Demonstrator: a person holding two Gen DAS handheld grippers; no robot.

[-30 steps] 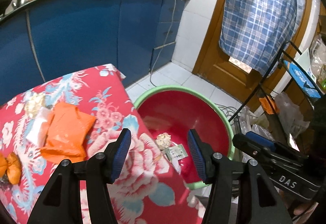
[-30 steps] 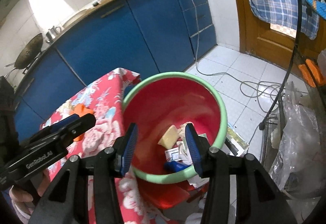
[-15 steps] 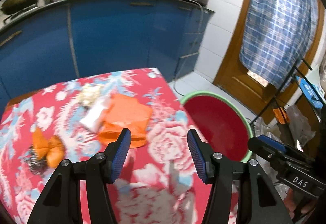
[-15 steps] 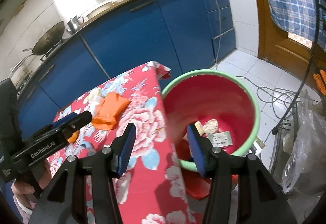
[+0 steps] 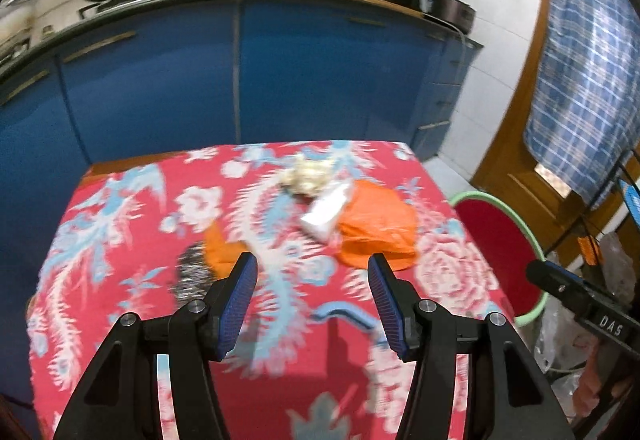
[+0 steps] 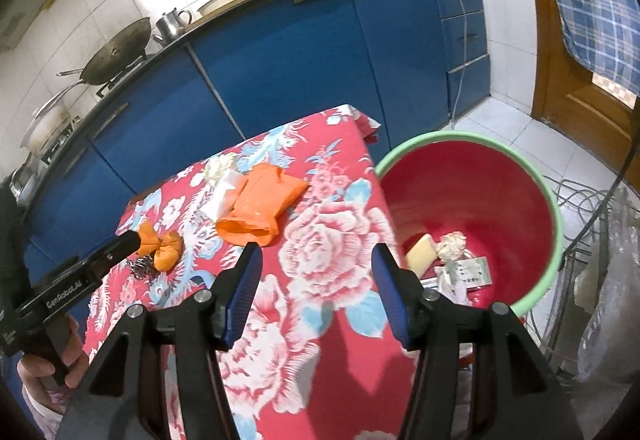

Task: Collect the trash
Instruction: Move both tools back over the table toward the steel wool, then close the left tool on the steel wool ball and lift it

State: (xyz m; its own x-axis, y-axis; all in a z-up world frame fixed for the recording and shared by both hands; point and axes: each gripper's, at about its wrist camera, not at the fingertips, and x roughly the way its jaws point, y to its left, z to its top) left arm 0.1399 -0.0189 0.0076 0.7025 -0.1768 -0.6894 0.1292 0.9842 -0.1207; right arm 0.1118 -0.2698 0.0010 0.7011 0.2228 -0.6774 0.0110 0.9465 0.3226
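On the tabletop (image 6: 304,280), going left to right, four pieces of trash are left: a scrubber (image 6: 141,267) with an orange wad (image 6: 162,246) against it, a pale crumple (image 6: 218,163), a white packet (image 6: 222,195) and an orange bag (image 6: 260,209) touching it. The left gripper (image 5: 312,298) hangs above them, jaws apart and empty. The right gripper (image 6: 316,290) is opening, nothing between its jaws. Right of the tabletop, the bucket (image 6: 554,207) already holds a few scraps (image 6: 452,246). By my reckoning the job is partway done, four pickups remaining.
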